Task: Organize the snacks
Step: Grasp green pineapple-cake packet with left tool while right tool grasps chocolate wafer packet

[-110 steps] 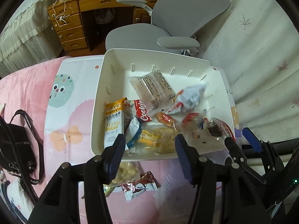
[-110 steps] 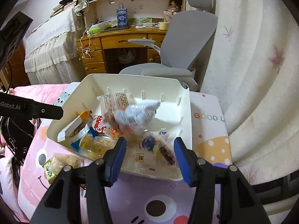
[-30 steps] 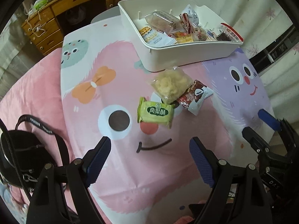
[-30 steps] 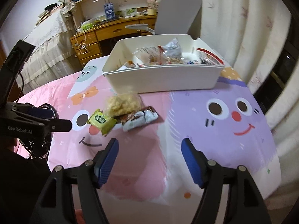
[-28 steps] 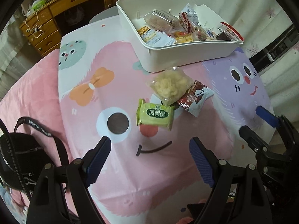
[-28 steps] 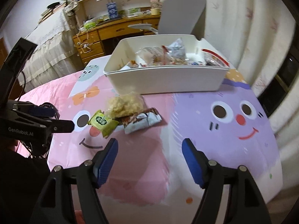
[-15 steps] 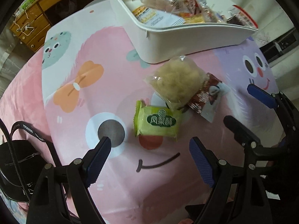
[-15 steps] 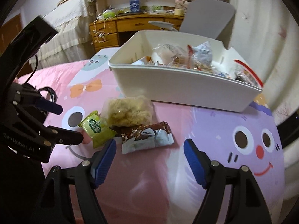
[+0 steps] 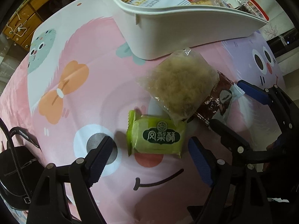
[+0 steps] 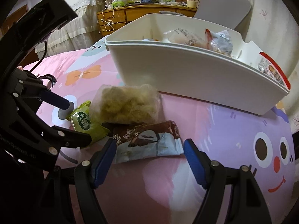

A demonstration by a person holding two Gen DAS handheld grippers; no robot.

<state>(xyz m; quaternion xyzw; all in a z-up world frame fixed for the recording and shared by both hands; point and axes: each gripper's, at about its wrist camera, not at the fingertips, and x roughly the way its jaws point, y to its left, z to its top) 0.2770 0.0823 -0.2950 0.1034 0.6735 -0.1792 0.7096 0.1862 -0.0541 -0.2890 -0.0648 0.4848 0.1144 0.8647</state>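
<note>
Green snack [image 9: 156,140] seemingly between left gripper [image 9: 149,160] jaws

Left gripper [image 9: 149,155]: black plastic frame, two angular fingers [image 9: 99,155] faced with dark blue ribbed pads, round silver screws at finger joints. Seen from right wrist view, left gripper [image 10: 71,123] carries boxy black camera housing on top, thin black cable along it, white lettering partly readable as "Robot.AI" on side.

Right gripper [image 10: 149,158]: same build, black angular fingers [image 10: 194,158], blue ribbed pads, silver screws near each pad's base.
</note>
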